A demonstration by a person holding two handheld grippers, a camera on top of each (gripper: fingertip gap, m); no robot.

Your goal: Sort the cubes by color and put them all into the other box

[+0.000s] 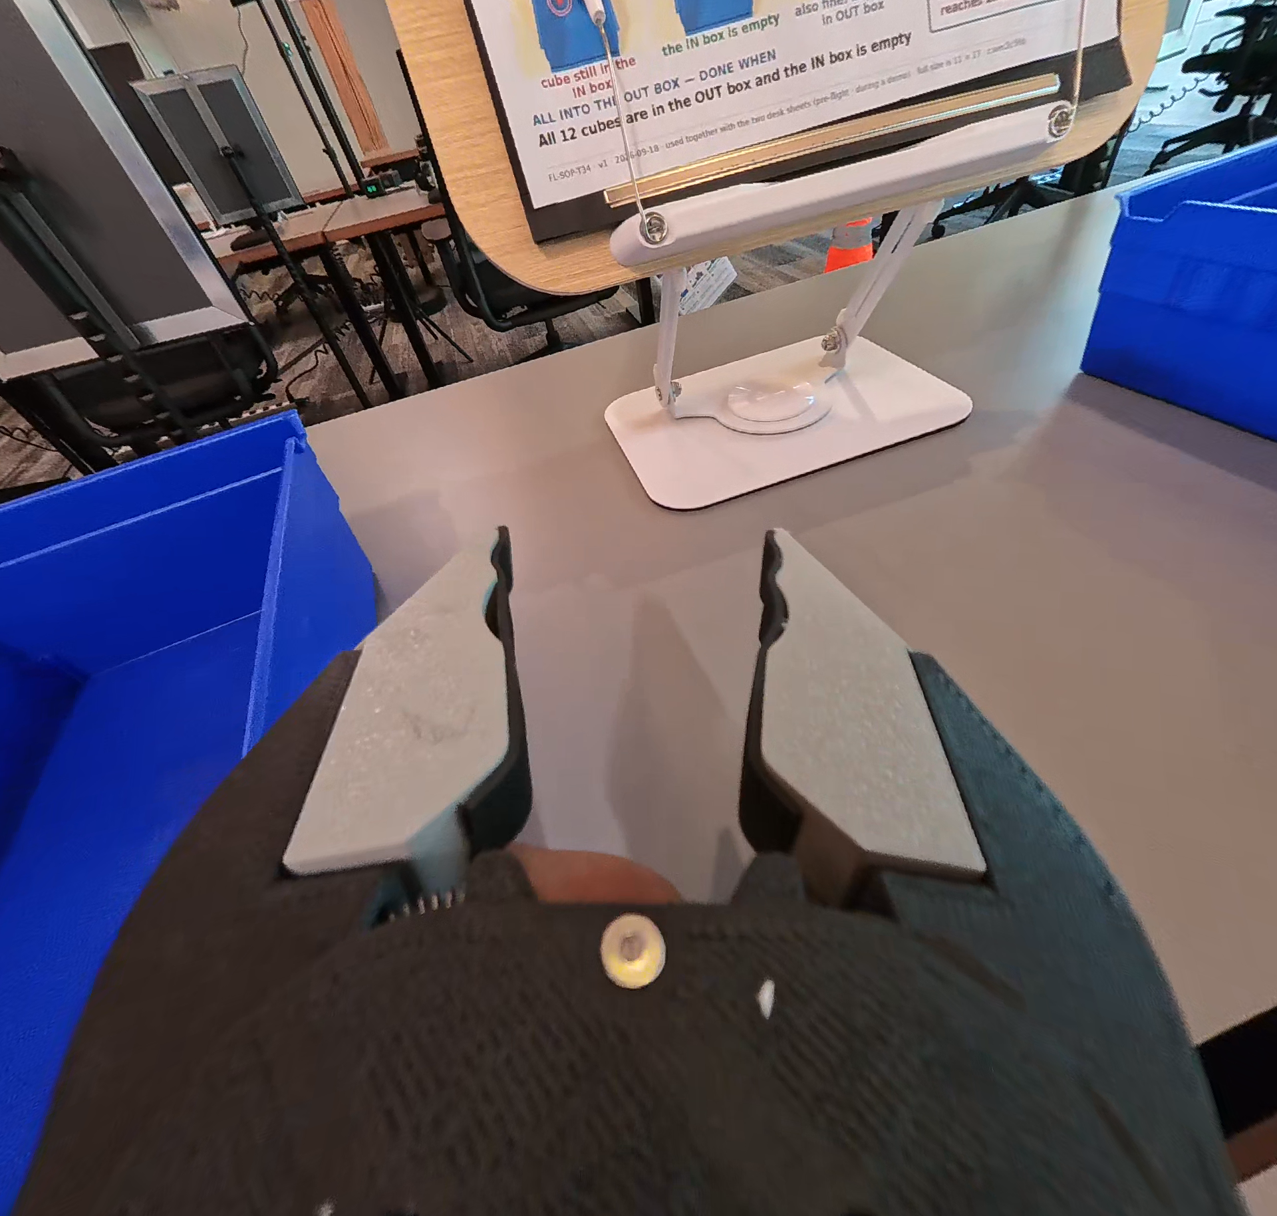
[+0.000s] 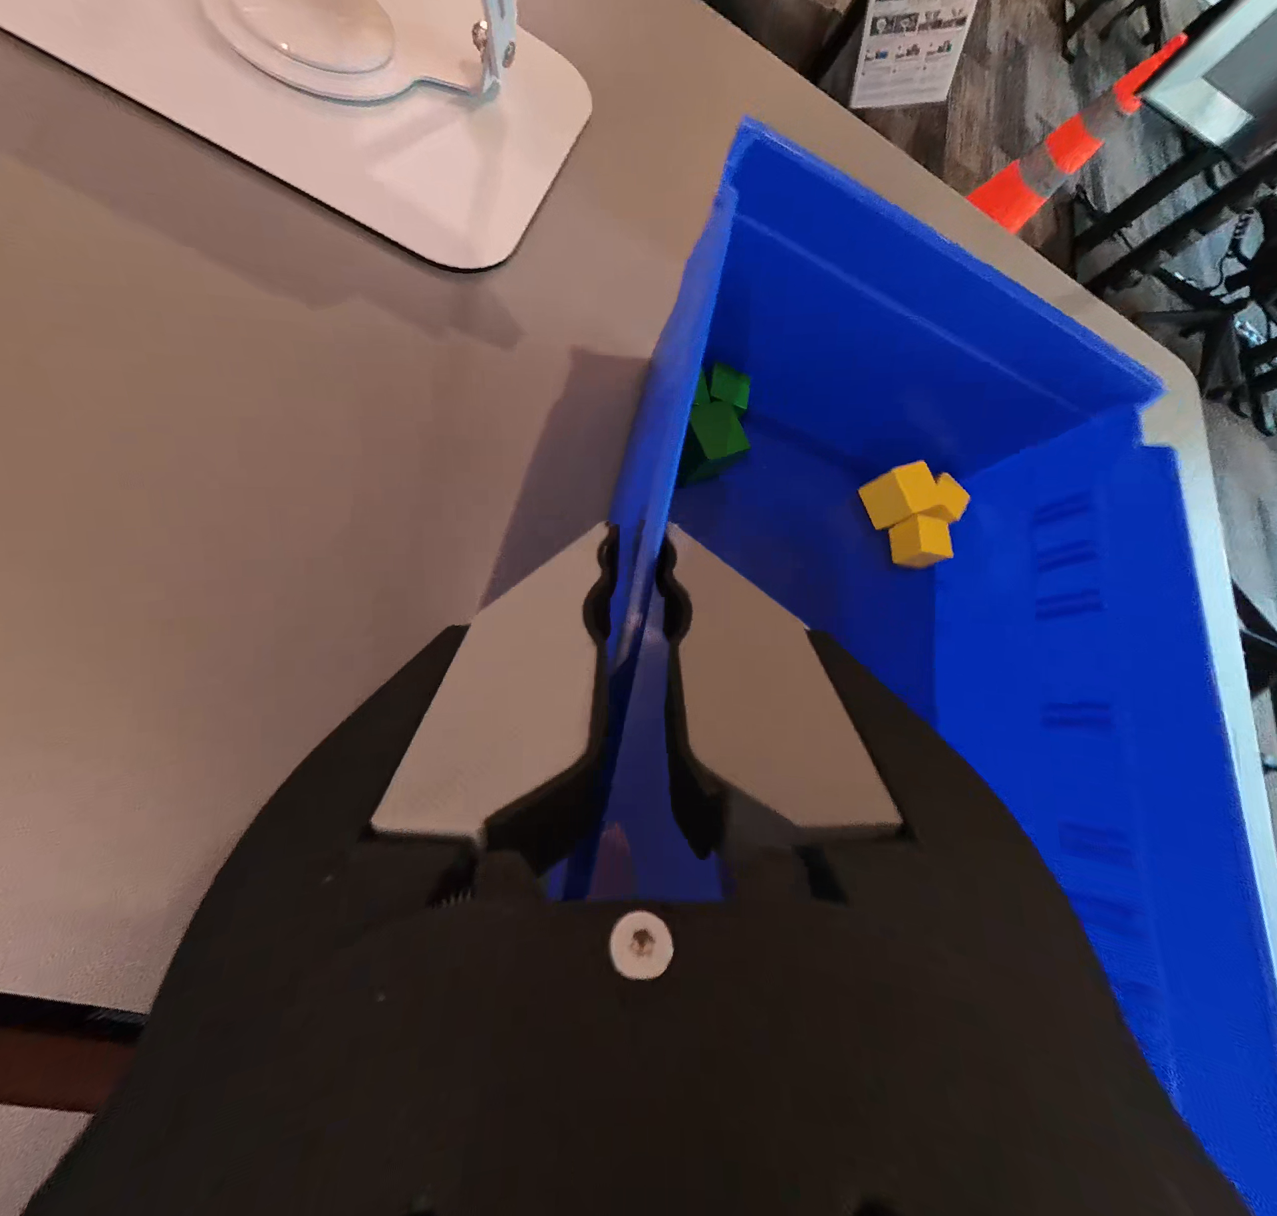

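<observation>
In the right wrist view a blue box [image 2: 898, 285] holds a cluster of green cubes [image 2: 719, 423] against its left wall and a cluster of yellow cubes [image 2: 909, 513] near its right wall. My right gripper [image 2: 640, 535] hangs over the box's left wall with its jaws almost together, and only the wall edge shows in the narrow gap. No cube is in it. In the left wrist view my left gripper [image 1: 636, 533] is open and empty over the grey table [image 1: 967, 630], beside another blue box [image 1: 138, 596] on the left whose floor is hidden.
A white stand base [image 1: 788, 437] carries a wooden board with an instruction sheet at the table's back; it also shows in the right wrist view [image 2: 345, 147]. The box with the cubes shows far right [image 1: 1188, 299]. An orange cone [image 2: 1064, 153] stands on the floor beyond the table edge.
</observation>
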